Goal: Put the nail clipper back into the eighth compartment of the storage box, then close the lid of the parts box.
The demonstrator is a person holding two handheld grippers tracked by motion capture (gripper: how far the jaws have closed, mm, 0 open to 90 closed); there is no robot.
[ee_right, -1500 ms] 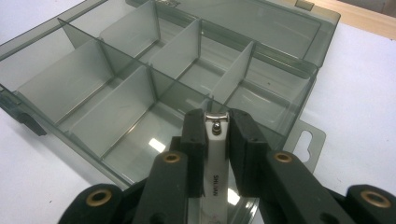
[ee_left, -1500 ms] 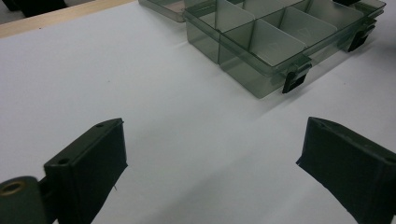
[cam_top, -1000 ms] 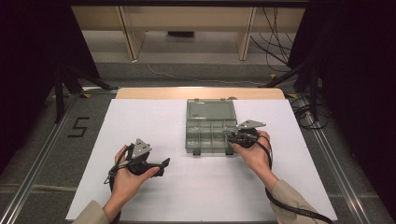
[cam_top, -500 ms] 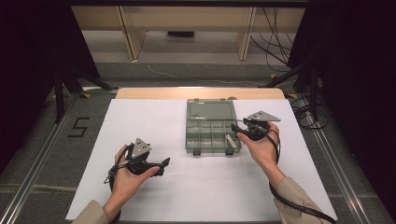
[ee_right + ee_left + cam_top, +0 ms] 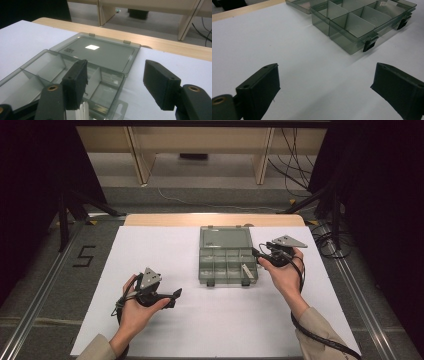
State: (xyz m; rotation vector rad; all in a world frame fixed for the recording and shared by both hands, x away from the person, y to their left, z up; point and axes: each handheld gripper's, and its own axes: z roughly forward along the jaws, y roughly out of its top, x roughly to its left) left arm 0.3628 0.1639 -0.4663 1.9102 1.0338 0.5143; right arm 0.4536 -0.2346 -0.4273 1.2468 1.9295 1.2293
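Observation:
A smoky grey clear organizer box (image 5: pixel 225 266) lies open on the white table sheet, its lid (image 5: pixel 226 239) flat behind it. Dividers split it into several compartments (image 5: pixel 47 67). A small white piece (image 5: pixel 246 271) leans in the front right compartment and also shows at the bottom of the right gripper view (image 5: pixel 83 111). My right gripper (image 5: pixel 257 254) hovers at the box's right edge, jaws open and empty (image 5: pixel 116 72). My left gripper (image 5: pixel 174 298) rests low on the sheet, left of and nearer than the box, open (image 5: pixel 325 75) and pointing toward the box (image 5: pixel 359 22).
The white sheet (image 5: pixel 165 250) covers the table, with a wooden strip (image 5: pixel 165 220) along the far edge. Two black latches (image 5: pixel 369 45) stick out of the box's front wall. Cables (image 5: pixel 325 240) lie on the floor at the right.
My right gripper has drawn back and to the right from the box's front right corner. The white piece now shows in that compartment. The left gripper has stayed put.

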